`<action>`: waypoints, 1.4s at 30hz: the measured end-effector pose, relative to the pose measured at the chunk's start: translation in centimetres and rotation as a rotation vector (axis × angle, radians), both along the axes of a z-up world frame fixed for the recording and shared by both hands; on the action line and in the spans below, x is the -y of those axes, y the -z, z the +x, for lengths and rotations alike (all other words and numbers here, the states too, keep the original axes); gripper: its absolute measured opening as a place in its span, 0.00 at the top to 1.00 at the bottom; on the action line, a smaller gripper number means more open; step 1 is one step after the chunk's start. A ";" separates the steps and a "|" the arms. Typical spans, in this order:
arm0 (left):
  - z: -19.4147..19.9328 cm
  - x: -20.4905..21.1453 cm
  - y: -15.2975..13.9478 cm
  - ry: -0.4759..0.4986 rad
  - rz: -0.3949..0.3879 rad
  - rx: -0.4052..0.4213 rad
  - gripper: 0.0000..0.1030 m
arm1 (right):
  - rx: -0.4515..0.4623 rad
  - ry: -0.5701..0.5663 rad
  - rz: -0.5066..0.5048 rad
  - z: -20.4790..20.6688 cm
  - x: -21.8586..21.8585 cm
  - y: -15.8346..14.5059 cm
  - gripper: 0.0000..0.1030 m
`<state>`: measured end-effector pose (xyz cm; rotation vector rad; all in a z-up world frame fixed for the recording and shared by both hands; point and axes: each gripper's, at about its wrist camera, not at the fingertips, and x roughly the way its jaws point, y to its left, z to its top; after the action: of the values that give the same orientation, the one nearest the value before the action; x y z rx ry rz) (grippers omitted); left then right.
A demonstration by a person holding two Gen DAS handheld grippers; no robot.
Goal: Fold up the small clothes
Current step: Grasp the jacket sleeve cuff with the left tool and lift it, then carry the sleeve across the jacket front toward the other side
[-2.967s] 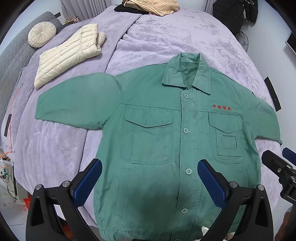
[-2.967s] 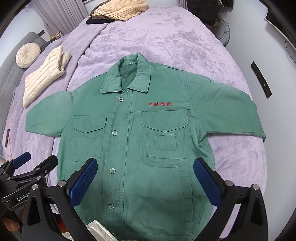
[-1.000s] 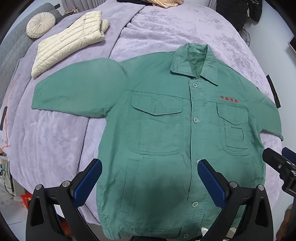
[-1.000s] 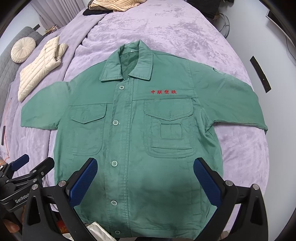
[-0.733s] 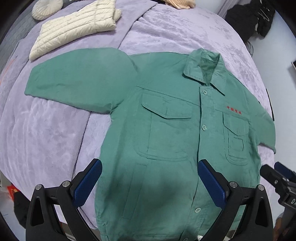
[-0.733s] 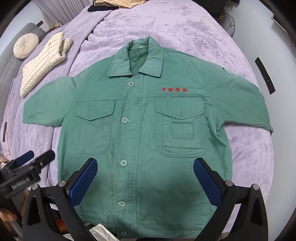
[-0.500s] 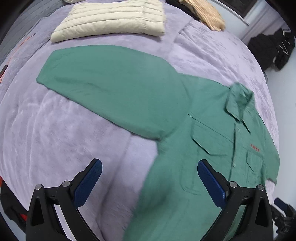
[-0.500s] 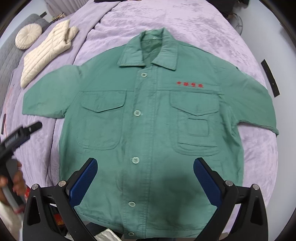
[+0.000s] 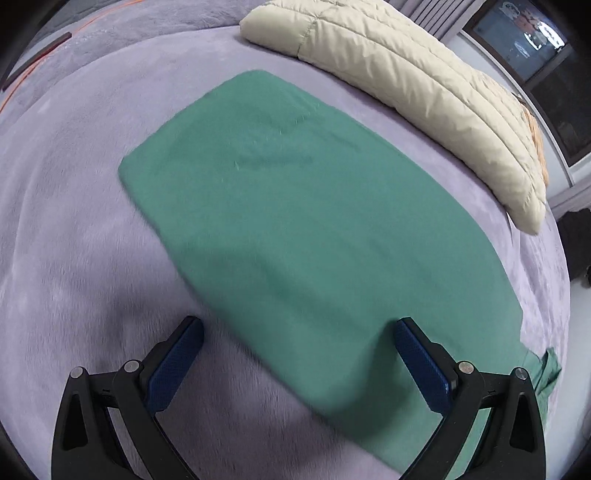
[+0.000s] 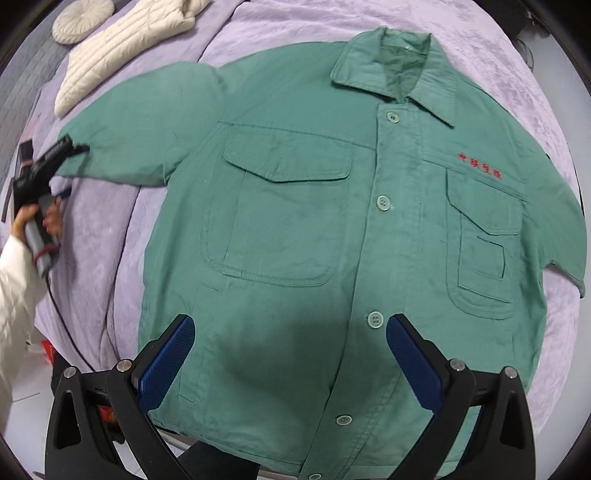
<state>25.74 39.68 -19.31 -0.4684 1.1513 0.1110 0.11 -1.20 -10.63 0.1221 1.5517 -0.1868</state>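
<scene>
A green button-up jacket (image 10: pixel 332 229) lies front up and spread flat on the purple bedspread (image 10: pixel 258 33). Its left sleeve (image 9: pixel 295 206) fills the left wrist view. My left gripper (image 9: pixel 299 354) is open and empty, low over that sleeve, its fingers straddling the sleeve's near edge. From the right wrist view the left gripper (image 10: pixel 62 147) shows at the sleeve's cuff end. My right gripper (image 10: pixel 290 350) is open and empty, above the jacket's lower front near the button placket.
A cream puffer jacket (image 9: pixel 424 85) lies beyond the sleeve; it also shows in the right wrist view (image 10: pixel 122 40). A round cream cushion (image 10: pixel 81 18) sits at far left. The bed's edge and floor (image 10: pixel 33 387) are at lower left.
My left gripper swung left and dropped close over the left sleeve. My right gripper moved in closer over the jacket's front. Both stayed open.
</scene>
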 end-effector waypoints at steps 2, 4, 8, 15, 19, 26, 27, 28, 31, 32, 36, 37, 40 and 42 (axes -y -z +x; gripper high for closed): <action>1.1 -0.3 -0.2 -0.017 0.035 0.033 0.06 | -0.013 -0.001 -0.009 0.1 -0.1 0.2 0.00; 1.6 -0.6 -0.7 -0.039 0.067 0.036 0.47 | -0.018 0.003 -0.015 0.2 -0.1 0.2 0.00; 1.1 -1.4 -2.5 -0.020 -0.086 0.102 0.96 | -0.003 0.018 -0.005 0.2 0.2 0.0 0.00; -1.2 5.6 -11.7 0.207 -0.124 0.309 0.96 | 0.044 0.054 0.033 -0.2 2.0 -0.9 0.00; -1.7 14.0 -17.5 0.402 -0.186 0.396 0.96 | 0.072 0.104 0.038 -1.0 4.8 -2.1 0.00; -7.5 35.2 -18.9 0.783 -0.195 0.391 0.96 | 0.125 0.219 0.033 -3.6 12.2 -4.3 0.00; -8.3 38.1 -17.8 0.824 -0.185 0.366 0.96 | 0.129 0.241 0.032 -4.2 13.4 -4.3 0.00; -9.1 40.8 -16.2 0.862 -0.170 0.334 0.96 | 0.130 0.263 0.032 -4.8 14.5 -4.2 0.00; -11.8 46.5 -10.9 0.942 -0.090 0.232 0.95 | 0.120 0.330 0.021 -7.0 18.1 -3.5 0.00; -12.4 47.9 -9.2 0.964 -0.058 0.195 0.95 | 0.114 0.348 0.019 -7.6 19.1 -3.3 0.00; -15.7 50.6 -4.4 1.033 0.069 0.087 0.87 | 0.085 0.417 0.020 -9.8 21.8 -2.0 0.00; -16.2 50.6 -3.8 1.046 0.098 0.075 0.79 | 0.081 0.428 0.019 -10.1 22.2 -1.7 0.00; -17.1 49.6 -4.3 1.040 0.096 0.096 0.15 | 0.083 0.437 0.010 -10.1 22.9 -1.6 0.00; -17.6 48.6 -5.7 1.033 0.142 0.150 0.06 | 0.098 0.426 -0.001 -9.4 23.1 -1.7 0.00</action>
<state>8.14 -8.92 -13.64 0.2750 1.1070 -0.7227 -9.31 -24.31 -8.89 0.4550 1.4130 -0.5098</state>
